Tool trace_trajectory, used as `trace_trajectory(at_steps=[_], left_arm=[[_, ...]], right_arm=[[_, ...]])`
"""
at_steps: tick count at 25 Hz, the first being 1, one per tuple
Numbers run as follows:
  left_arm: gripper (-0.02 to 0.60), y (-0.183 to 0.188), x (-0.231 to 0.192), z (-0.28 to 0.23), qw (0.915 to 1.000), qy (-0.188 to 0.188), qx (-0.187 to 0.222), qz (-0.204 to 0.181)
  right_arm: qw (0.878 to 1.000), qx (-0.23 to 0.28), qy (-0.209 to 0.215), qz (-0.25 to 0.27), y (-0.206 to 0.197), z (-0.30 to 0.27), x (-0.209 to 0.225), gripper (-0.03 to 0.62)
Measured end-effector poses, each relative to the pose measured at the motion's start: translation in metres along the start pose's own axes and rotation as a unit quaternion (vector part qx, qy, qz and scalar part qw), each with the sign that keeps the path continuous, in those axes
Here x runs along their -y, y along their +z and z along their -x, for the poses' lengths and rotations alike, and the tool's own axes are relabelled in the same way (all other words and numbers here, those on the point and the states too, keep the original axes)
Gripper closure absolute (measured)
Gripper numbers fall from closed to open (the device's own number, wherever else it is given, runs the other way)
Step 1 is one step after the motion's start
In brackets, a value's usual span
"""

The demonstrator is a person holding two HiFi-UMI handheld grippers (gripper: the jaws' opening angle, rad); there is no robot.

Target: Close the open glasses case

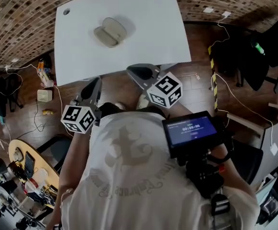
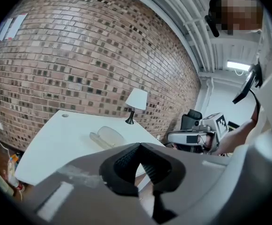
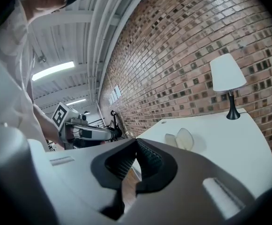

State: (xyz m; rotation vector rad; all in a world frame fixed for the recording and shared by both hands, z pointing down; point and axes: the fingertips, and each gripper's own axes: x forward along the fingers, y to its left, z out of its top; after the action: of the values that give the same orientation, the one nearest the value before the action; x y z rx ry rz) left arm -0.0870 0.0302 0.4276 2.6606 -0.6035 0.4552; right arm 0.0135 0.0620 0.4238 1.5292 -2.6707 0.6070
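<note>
Glasses case: the beige oval hard-shell glasses case [image 1: 110, 32] lies open on the white rectangular table [image 1: 150, 40]. Its two halves lie side by side, in the middle part of the top.
Left tongs: the left gripper [image 2: 138, 146] has its dark ribbed pads together at the tips, and nothing is between them. It is in the air in front of the near table edge, well apart from the case.
Right tongs: the right gripper [image 3: 136, 142] has its pads pressed together too and holds nothing. It is also in front of the near edge, and it points toward the case.
Under the grippers: brown wooden floor [image 1: 117, 87].
Lamp: a small table lamp with a white shade and a black stand [image 3: 227, 76] stands at the far edge of the table.
Wall: a brown brick wall [image 2: 79, 55] is behind the table.
</note>
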Motion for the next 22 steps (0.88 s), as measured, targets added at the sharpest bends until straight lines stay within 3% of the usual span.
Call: trace_trajectory(at_steps=[8,19,22], left_arm=[[0.577,0.007,-0.003,-0.05,0.9992,-0.032,-0.023,-0.004],[0.577,0.047,-0.026,-0.122,0.9911,-0.122,-0.041,-0.033],[0.578,0.048,-0.036,-0.127,0.9909,-0.12,-0.049,-0.036]], right_arm=[[0.999,0.002,-0.031,0.004,0.013,0.004,0.043,0.588],[0.994,0.013,-0.105,-0.006,0.038,-0.014,0.094,0.588],[0.994,0.008,-0.11,-0.008,0.039,-0.02,0.096,0.588]])
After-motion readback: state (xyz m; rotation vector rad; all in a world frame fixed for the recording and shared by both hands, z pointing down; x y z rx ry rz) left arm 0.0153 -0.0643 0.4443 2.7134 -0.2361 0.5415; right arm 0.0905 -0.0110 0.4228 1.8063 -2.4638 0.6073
